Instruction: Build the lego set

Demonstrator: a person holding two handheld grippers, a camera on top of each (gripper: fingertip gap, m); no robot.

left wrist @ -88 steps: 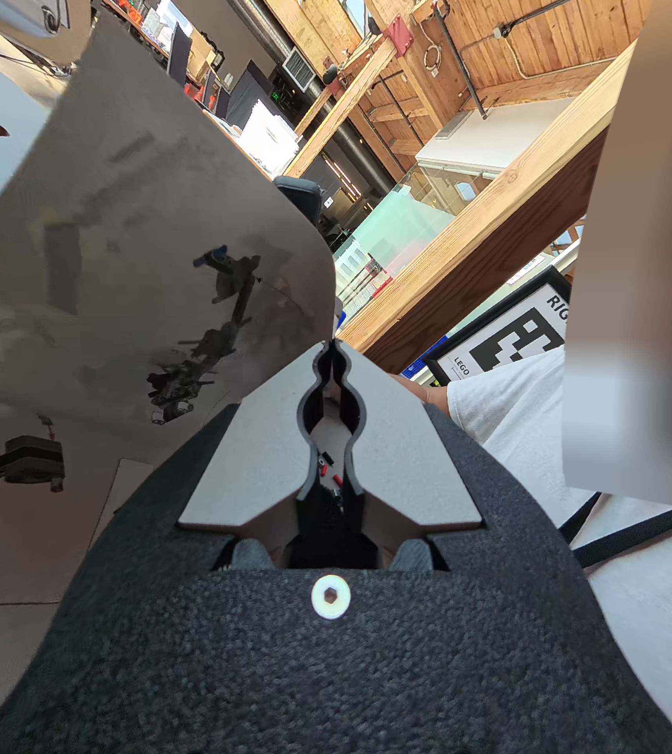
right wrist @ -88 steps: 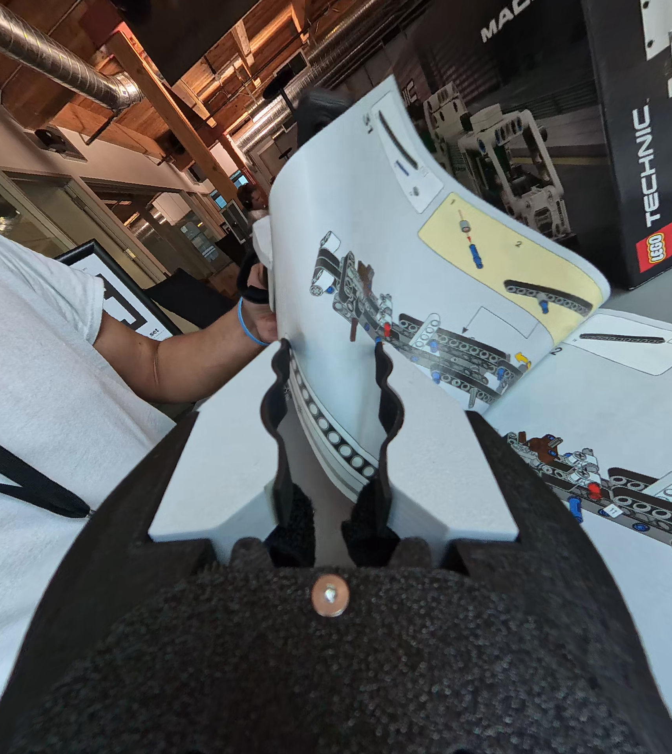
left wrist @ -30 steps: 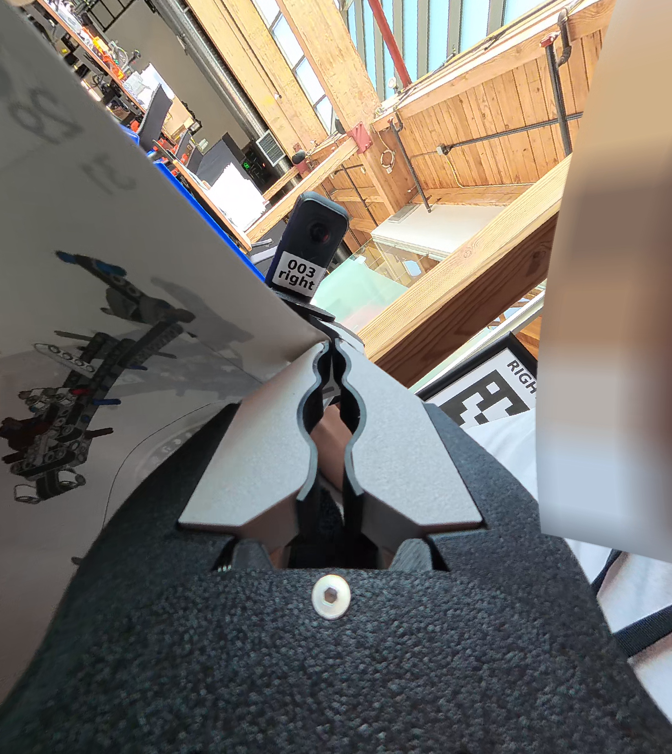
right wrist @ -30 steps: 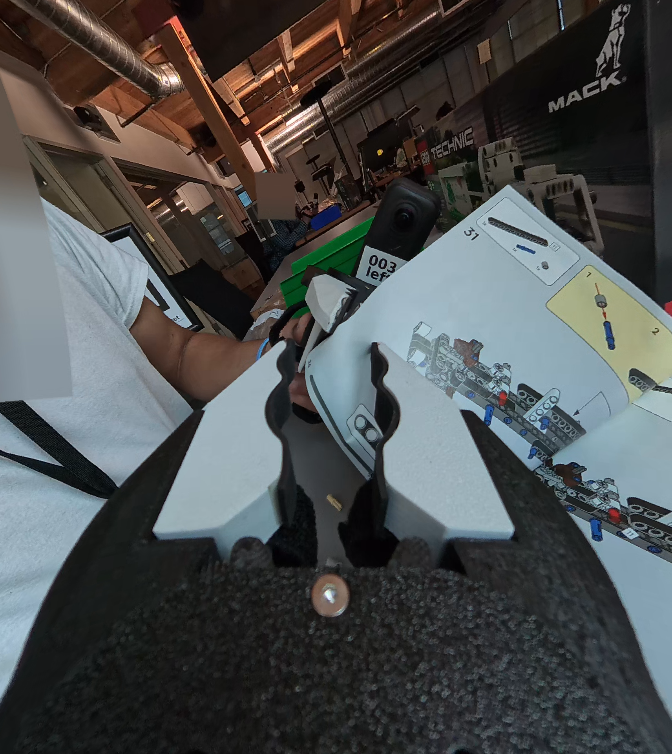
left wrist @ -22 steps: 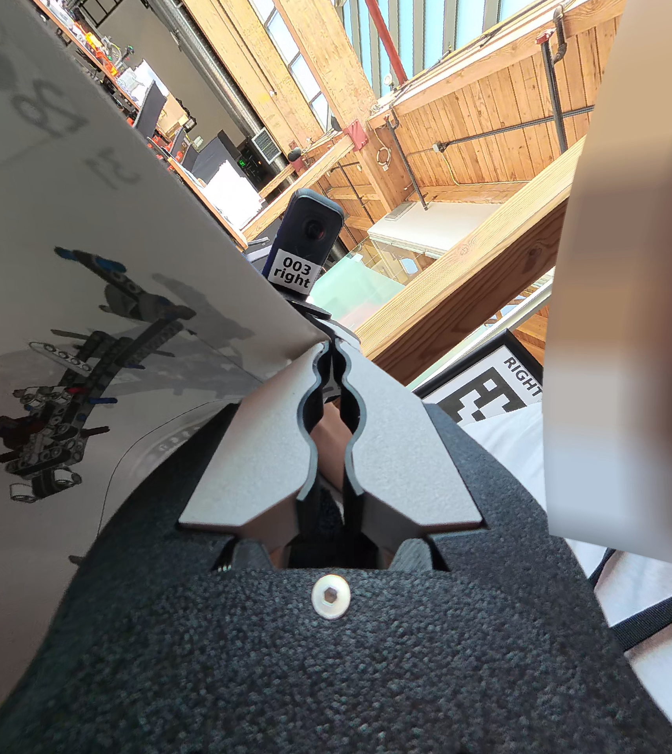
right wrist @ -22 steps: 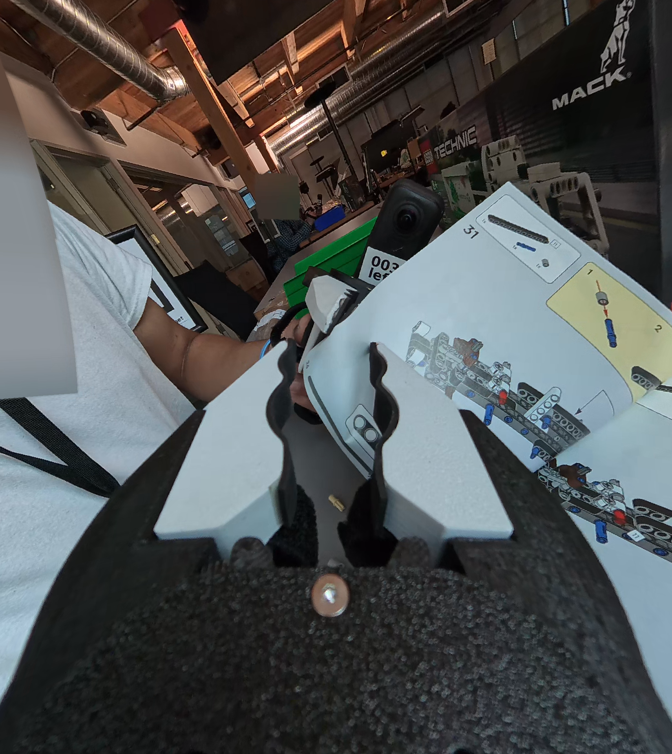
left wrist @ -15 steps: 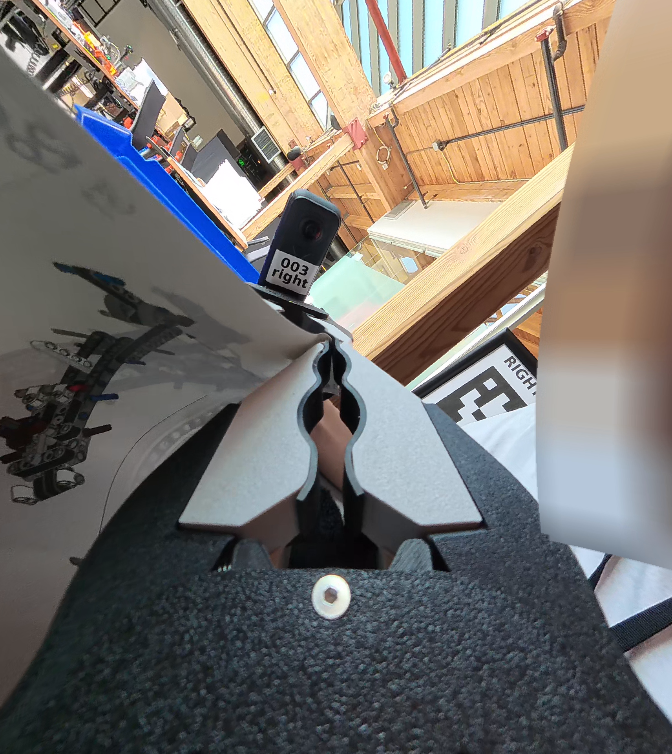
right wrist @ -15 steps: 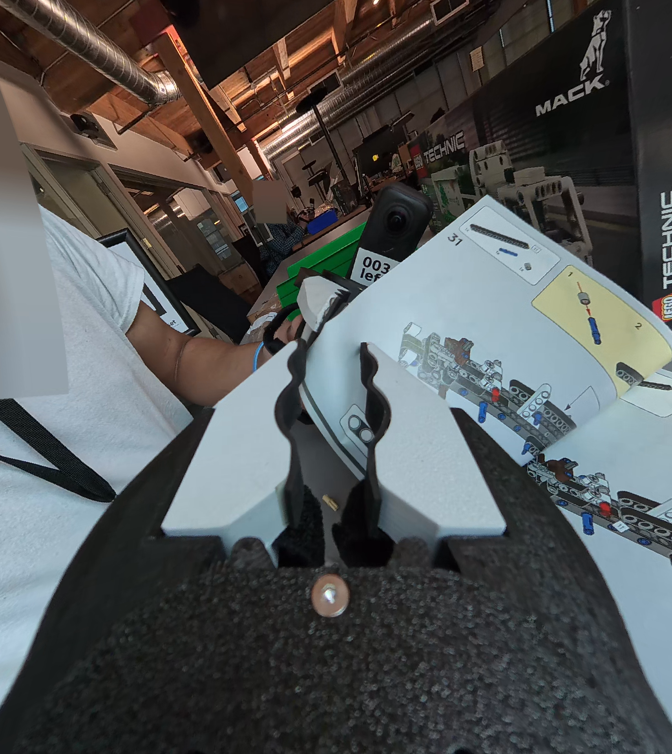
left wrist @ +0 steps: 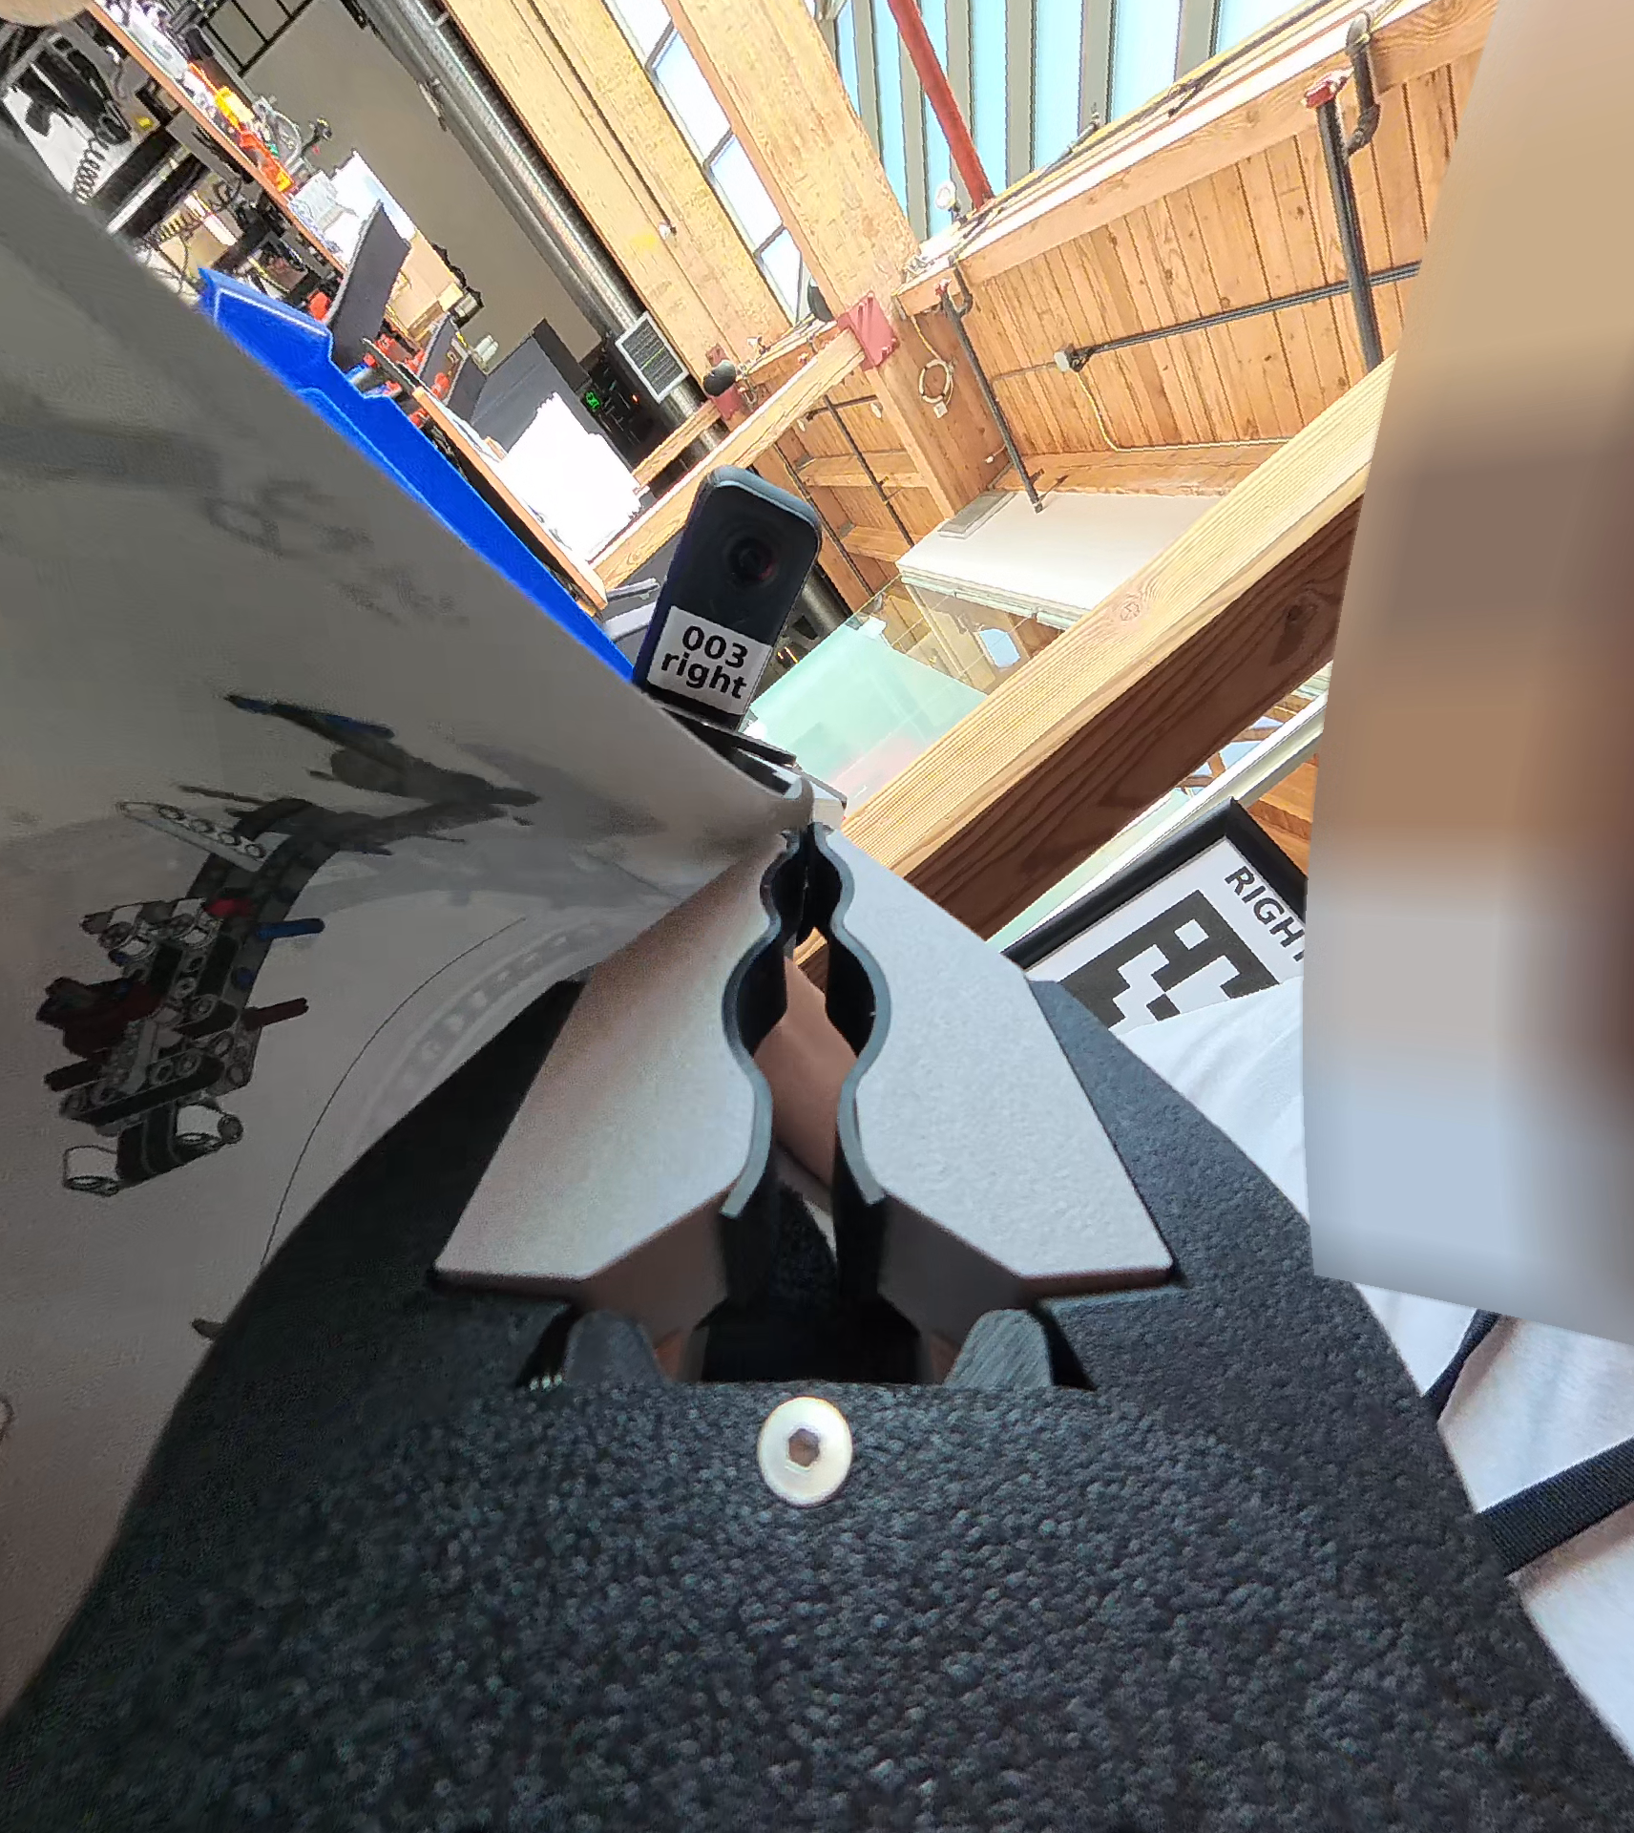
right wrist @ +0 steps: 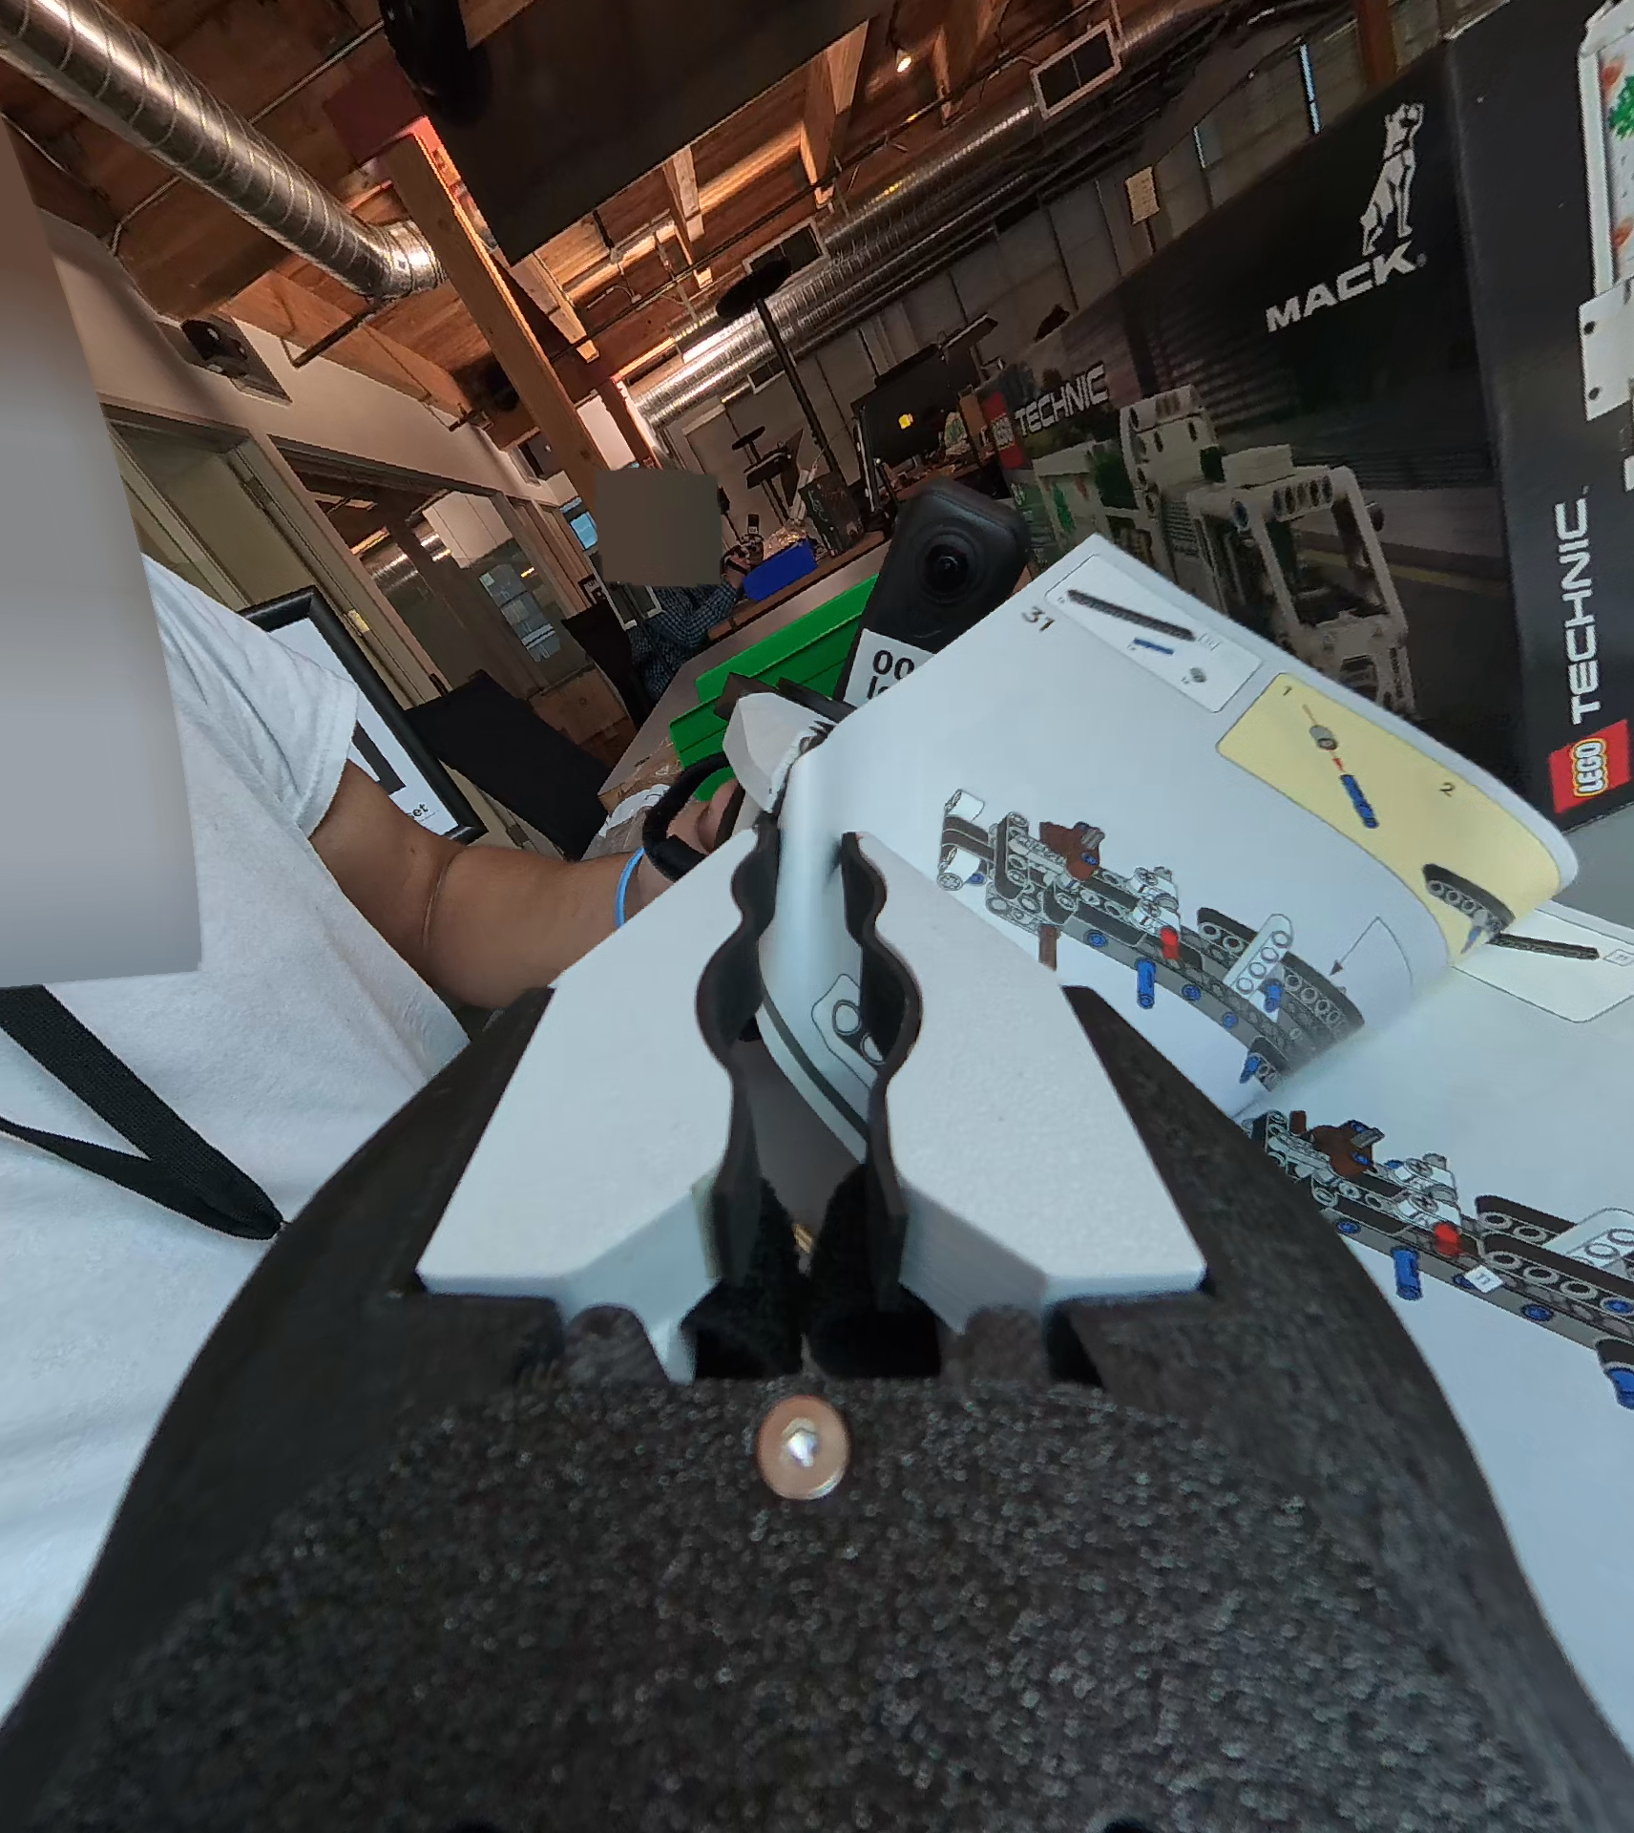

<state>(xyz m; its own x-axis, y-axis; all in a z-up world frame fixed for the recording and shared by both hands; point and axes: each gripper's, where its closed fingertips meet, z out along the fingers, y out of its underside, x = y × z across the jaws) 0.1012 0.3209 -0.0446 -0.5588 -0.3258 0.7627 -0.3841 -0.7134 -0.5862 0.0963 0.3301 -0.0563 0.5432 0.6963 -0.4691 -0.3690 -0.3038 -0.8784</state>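
Observation:
An open building-instruction booklet lies flat at the right of the right wrist view (right wrist: 1507,1121), with one page (right wrist: 1140,784) lifted and curved above it. My left gripper (left wrist: 808,851) is shut on that page's corner; the page's back (left wrist: 297,694) fills the left of its view. In the right wrist view the left gripper's white finger (right wrist: 761,746) shows pinching the corner. My right gripper (right wrist: 808,855) straddles the page's near edge just below that corner. Its jaws are narrow, but a gap still shows between the pads and the thin page. The right gripper's camera (left wrist: 734,585) shows just behind the page.
A large black toy-set box (right wrist: 1339,397) stands behind the booklet. A person in a white shirt (right wrist: 149,1091) is close on the left, forearm (right wrist: 496,913) reaching to the left gripper. There is a green bin (right wrist: 773,650), a blue bin (left wrist: 377,417) and a framed marker card (left wrist: 1180,952). The grippers are tip to tip, or close to it.
My right jaws have narrowed steadily around the page's edge. My left gripper has stayed shut on the page corner, and the lifted page has come lower and closer over the right fingers.

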